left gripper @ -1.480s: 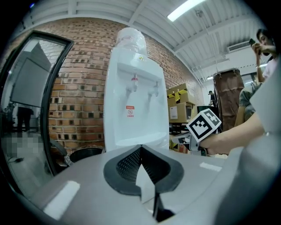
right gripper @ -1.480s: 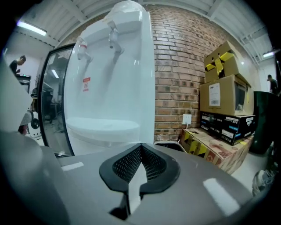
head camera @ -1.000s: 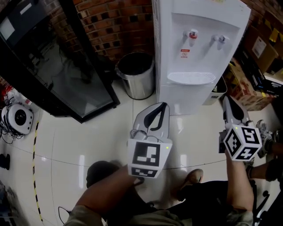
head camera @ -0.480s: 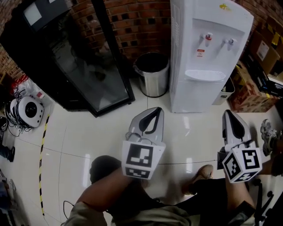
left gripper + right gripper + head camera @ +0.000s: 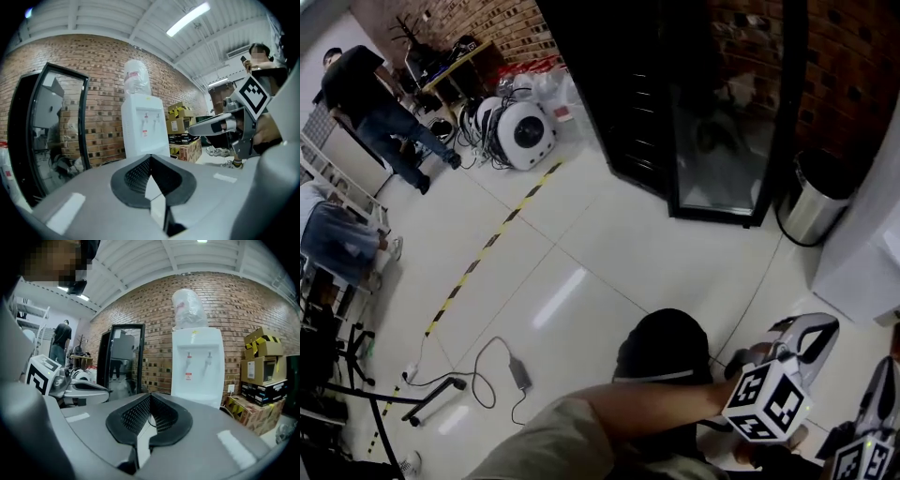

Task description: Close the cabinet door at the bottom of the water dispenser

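Jaws clenched and empty on both left gripper (image 5: 150,158) and right gripper (image 5: 149,397), aimed near level at dispenser (image 5: 197,365) well ahead against brick wall (image 5: 154,333). Its door hidden behind my jaws, state unknown. Shut tips suit pushing door, I reckon

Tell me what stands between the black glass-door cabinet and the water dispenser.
A steel trash bin stands between the glass-door cabinet and the water dispenser; the head view shows it.
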Tool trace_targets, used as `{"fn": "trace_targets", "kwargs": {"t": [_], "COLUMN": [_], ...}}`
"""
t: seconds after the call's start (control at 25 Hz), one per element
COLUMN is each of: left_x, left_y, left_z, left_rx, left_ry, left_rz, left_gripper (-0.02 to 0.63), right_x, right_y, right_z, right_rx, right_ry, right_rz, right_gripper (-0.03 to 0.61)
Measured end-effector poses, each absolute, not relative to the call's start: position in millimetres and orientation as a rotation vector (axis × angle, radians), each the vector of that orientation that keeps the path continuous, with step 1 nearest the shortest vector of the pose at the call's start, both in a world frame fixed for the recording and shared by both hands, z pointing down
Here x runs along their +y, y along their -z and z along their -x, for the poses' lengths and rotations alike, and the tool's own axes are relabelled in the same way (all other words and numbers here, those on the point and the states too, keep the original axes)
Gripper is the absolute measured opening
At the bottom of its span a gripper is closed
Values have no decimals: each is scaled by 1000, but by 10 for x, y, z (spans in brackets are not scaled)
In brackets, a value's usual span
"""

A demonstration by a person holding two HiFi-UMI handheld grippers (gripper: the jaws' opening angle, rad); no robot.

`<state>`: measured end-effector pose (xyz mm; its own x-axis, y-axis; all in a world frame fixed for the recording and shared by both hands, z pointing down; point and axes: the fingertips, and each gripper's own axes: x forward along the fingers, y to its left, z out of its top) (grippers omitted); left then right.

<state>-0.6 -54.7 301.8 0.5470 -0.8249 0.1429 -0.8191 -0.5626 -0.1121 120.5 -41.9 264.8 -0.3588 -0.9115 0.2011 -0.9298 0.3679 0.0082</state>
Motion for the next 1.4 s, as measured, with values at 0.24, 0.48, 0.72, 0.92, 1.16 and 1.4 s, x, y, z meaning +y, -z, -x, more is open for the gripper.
{"fn": "trace_targets", "kwargs": {"t": [0.24, 0.48, 0.72, 0.92, 1.16, 1.4], "left_x": [-395, -212, -195, -179, -205, -210], "left_y": [-2989, -3040, -2968, -2901, -2913, -2918], "left_z": [346, 227, 183, 165, 146, 163], "left_rx": [1512, 1479, 1499, 1488, 1498, 1505], "left_ry": [240, 253, 209, 181, 184, 183], "left_rz": [2698, 2745, 2732, 2715, 2714, 2710], "left_gripper": [2, 2, 2, 1, 0, 1], "right_x": [-118, 31, 66, 66, 27, 28], "right_y": [-2784, -2843, -2820, -2845, -2863, -2906], "right_z": [-875, -853, -953, -947, -950, -923], "right_rx": [-2480, -2478, -2454, -2454, -2453, -2445], "right_ry": [-184, -219, -188, -178, -177, -177], "right_rz": [-1631, -1596, -1627, -1624, -1618, -1611], "right_gripper": [0, 0, 0, 0, 0, 0]}}
